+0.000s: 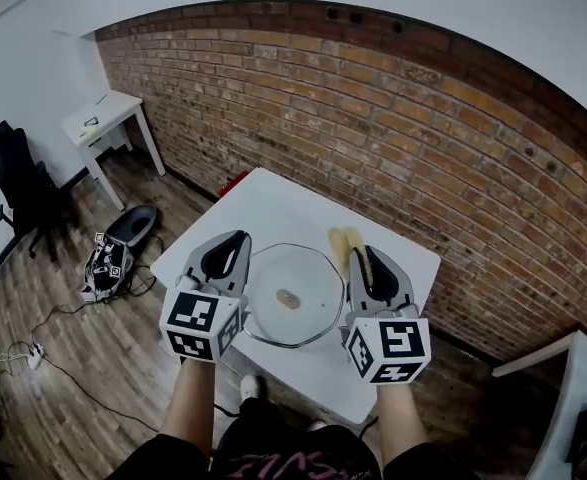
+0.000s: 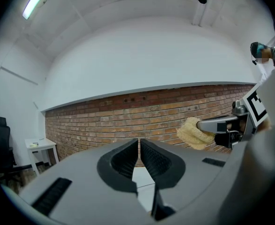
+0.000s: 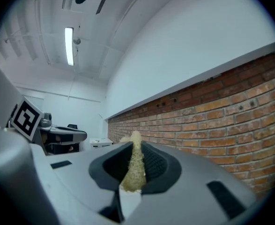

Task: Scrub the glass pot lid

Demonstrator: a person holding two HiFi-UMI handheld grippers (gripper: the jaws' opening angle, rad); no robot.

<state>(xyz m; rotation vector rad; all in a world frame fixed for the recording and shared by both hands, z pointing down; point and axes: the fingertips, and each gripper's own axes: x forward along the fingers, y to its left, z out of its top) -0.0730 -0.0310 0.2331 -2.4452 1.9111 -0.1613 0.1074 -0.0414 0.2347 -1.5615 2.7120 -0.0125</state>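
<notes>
Lid (image 1: 295,293) lies flat on white table (image 1: 273,203), knob up, btw the 2 grippers. Left gripper (image 2: 139,145) is just left of lid, jaws pressed together w/ nothing in them. Right gripper (image 3: 135,148) is at lid's right edge & pinches a yellow sponge (image 3: 133,172). Brick wall (image 1: 423,148) behind

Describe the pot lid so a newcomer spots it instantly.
Start at the white table by the brick wall. The lid lies on it between the left gripper and the right gripper: clear, round, with a small knob at its centre, unlike the yellow sponge nearby.
</notes>
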